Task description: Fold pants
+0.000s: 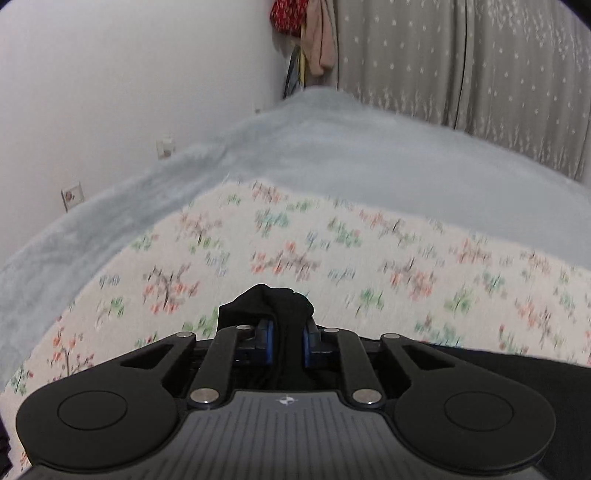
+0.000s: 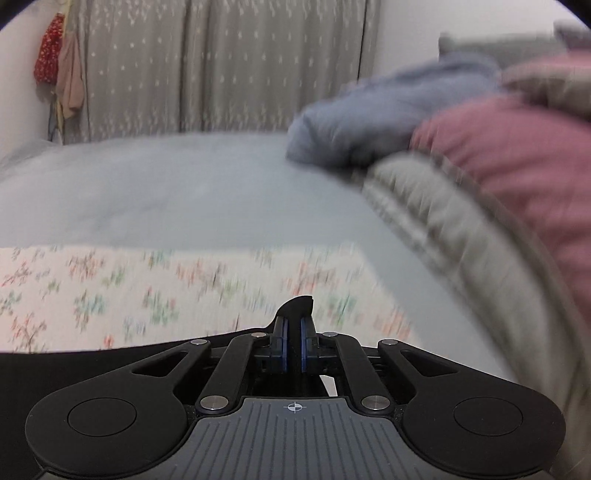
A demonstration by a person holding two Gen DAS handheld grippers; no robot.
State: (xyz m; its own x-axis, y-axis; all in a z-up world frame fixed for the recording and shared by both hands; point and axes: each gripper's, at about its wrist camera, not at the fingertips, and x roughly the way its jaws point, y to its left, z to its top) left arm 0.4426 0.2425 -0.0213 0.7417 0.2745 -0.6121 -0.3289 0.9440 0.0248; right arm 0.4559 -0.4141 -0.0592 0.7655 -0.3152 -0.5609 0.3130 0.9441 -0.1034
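The pants are black cloth. In the left wrist view a thick bunch of the black pants [image 1: 271,302] sticks out between the blue pads, and my left gripper [image 1: 288,341] is shut on it. More black cloth trails off to the lower right. In the right wrist view a thin edge of the black pants [image 2: 298,304] pokes up past the fingertips of my right gripper [image 2: 293,345], which is shut on it. The rest of the pants [image 2: 74,363] stretches off to the left as a dark band.
A white floral sheet [image 1: 332,251] covers the near part of a pale blue-grey bed [image 1: 369,155]. Piled bedding in blue, grey and pink [image 2: 498,155] lies at the right. A grey starred curtain [image 2: 221,66] and hanging clothes [image 1: 314,33] are behind the bed; a wall [image 1: 129,74] is at left.
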